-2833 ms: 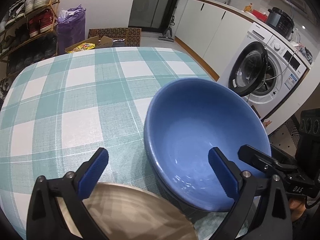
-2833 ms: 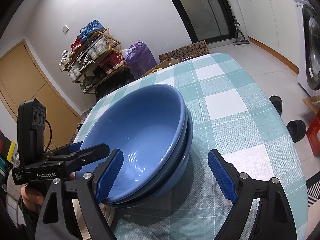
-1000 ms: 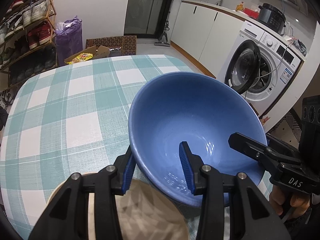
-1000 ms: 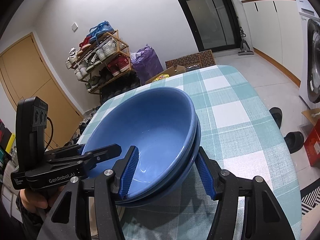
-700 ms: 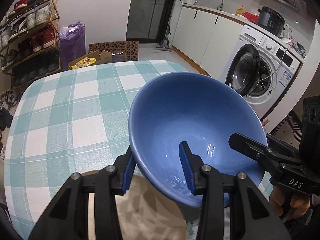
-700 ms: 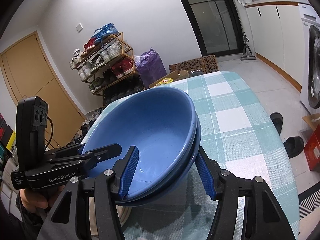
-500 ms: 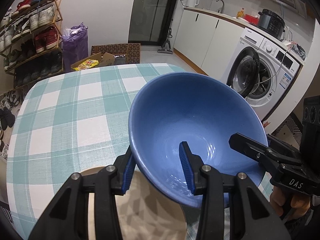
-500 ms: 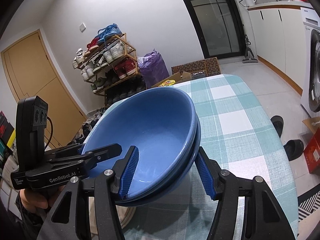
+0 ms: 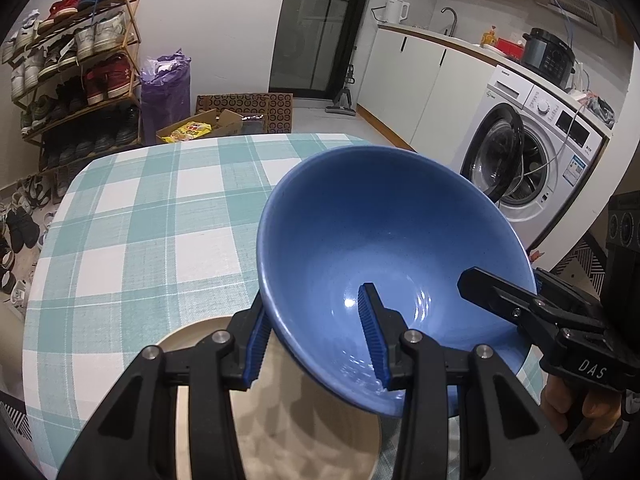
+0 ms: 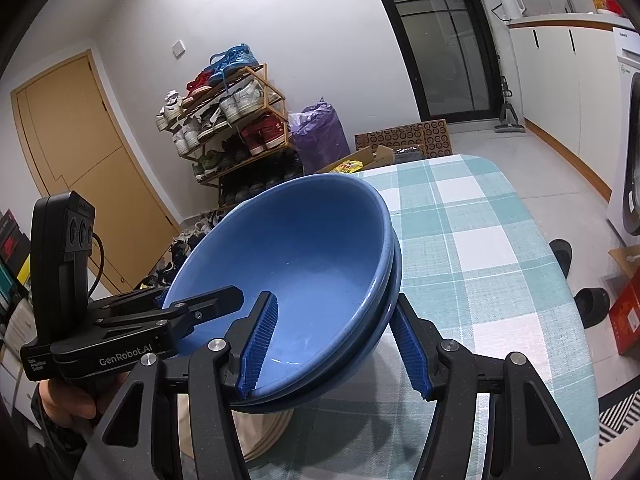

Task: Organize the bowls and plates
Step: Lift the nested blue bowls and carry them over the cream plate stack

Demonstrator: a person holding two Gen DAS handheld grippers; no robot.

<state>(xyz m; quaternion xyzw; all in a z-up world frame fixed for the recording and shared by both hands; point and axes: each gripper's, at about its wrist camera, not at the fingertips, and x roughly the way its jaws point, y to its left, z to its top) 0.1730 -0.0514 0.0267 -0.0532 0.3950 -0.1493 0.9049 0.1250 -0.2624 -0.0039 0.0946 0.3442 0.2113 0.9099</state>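
Bowls, two of them in blue and nested one inside the other, hang tilted above the checked surface, carried between both claws. The left claw is clamped on the rim nearest its camera: one blue pad sits against the outside wall and the other presses the glossy inside. The right claw grips the opposite rim in the same manner, with one ribbed pad inside the top bowl and the other against the outer wall of the lower one. In the right wrist view the double rim shows clearly along the right edge of the stack.

Under the raised bowls lies a stack of pale beige plates on the near part of the surface; in the right wrist view the bowls' underside sits just above the plates' edge, and contact cannot be told. A hand wraps the left claw's handle.

Beyond the surface stand a shoe rack, a purple bag and a washing machine.
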